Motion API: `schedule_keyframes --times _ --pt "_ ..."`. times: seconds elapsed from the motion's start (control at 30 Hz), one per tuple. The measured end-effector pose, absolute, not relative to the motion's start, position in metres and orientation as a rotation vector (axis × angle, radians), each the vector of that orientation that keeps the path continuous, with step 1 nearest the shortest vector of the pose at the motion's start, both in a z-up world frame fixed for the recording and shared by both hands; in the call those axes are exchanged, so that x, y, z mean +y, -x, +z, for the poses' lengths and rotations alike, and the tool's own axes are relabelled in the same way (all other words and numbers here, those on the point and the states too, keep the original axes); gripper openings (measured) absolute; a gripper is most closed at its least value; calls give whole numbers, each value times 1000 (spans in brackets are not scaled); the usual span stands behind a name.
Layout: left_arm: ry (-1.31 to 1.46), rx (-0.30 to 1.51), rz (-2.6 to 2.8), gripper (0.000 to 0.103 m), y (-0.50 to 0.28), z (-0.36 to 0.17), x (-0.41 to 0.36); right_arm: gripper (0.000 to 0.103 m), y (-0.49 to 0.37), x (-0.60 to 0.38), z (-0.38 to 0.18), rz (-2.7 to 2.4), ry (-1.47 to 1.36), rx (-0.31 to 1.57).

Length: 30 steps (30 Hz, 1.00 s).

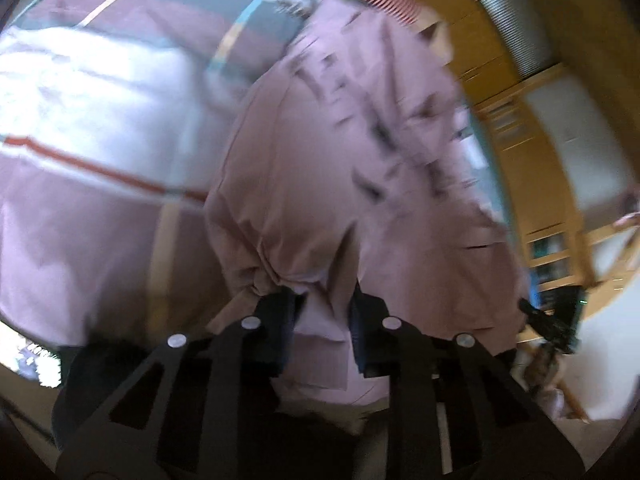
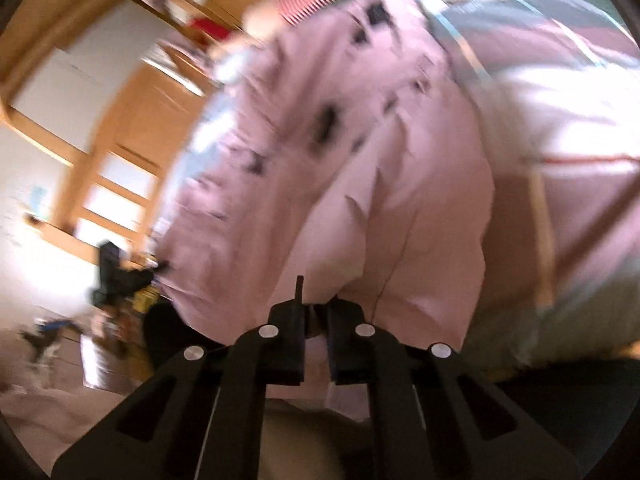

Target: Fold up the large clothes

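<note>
A large pink garment (image 1: 328, 168) with small dark marks hangs stretched in front of both cameras. My left gripper (image 1: 323, 304) is shut on a bunched edge of it, with cloth pinched between the two black fingers. In the right wrist view the same pink garment (image 2: 360, 184) fills the middle. My right gripper (image 2: 316, 316) is shut on another part of its edge. The other gripper shows as a dark shape at the garment's far corner in each view, at the right in the left wrist view (image 1: 556, 320) and at the left in the right wrist view (image 2: 116, 276). Both views are motion-blurred.
A bed with a plaid cover (image 1: 92, 128) in pink, white and grey lies behind the garment, also in the right wrist view (image 2: 568, 128). Wooden cupboards and shelves (image 1: 520, 92) stand to one side, also in the right wrist view (image 2: 132, 120). Small objects lie on the floor (image 2: 44, 344).
</note>
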<state>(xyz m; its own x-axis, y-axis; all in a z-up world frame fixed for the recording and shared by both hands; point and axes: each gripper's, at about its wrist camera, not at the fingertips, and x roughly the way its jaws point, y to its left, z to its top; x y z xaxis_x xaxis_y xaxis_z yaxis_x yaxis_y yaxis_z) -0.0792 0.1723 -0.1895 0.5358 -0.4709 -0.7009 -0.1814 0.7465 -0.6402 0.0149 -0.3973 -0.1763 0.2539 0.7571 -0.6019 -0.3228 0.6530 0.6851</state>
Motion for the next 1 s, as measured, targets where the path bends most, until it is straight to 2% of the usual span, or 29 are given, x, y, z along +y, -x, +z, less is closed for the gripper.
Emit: schedule_keyframes --times 0.23,0.37,0.47,0.57,0.67,0.73,0.77,0.83,0.87,0.9,0.93,0.97,1.0 --pt "817 794 -361 23 35 -123 190 7 -97 -402 -110 907 -697 846" --pt "825 712 -364 23 -47 -75 207 7 -187 -408 -82 842 -811 747" --pt "903 725 -323 25 -129 -65 231 6 -271 -411 -87 712 -911 723" --pt "1074 766 -324 36 -207 -83 260 7 -354 -403 -123 541 -1004 792" --pt "1244 646 -220 90 -218 -113 283 14 -413 -396 -197 357 -1118 952" --pt "1257 578 -175 90 -201 -123 284 25 -426 -397 -237 290 -1169 991" --pt "1203 553 -183 90 -185 -124 275 27 -427 -399 -247 298 -1182 976" --pt "1024 558 -174 91 -167 -118 254 45 -427 -402 -256 351 -1178 941" --pt "911 566 -180 91 -156 -117 236 50 -426 -404 -255 366 -1177 937" --pt "832 561 -214 91 -148 -119 221 59 -422 -408 -249 357 -1170 929" --pt "781 559 -249 91 -140 -123 210 84 -417 -411 -241 319 -1138 928" --pt "735 590 -272 91 -138 -129 195 95 -407 -416 -224 253 -1075 885" --pt "706 624 -274 91 -139 -134 185 101 -399 -419 -213 235 -1031 831"
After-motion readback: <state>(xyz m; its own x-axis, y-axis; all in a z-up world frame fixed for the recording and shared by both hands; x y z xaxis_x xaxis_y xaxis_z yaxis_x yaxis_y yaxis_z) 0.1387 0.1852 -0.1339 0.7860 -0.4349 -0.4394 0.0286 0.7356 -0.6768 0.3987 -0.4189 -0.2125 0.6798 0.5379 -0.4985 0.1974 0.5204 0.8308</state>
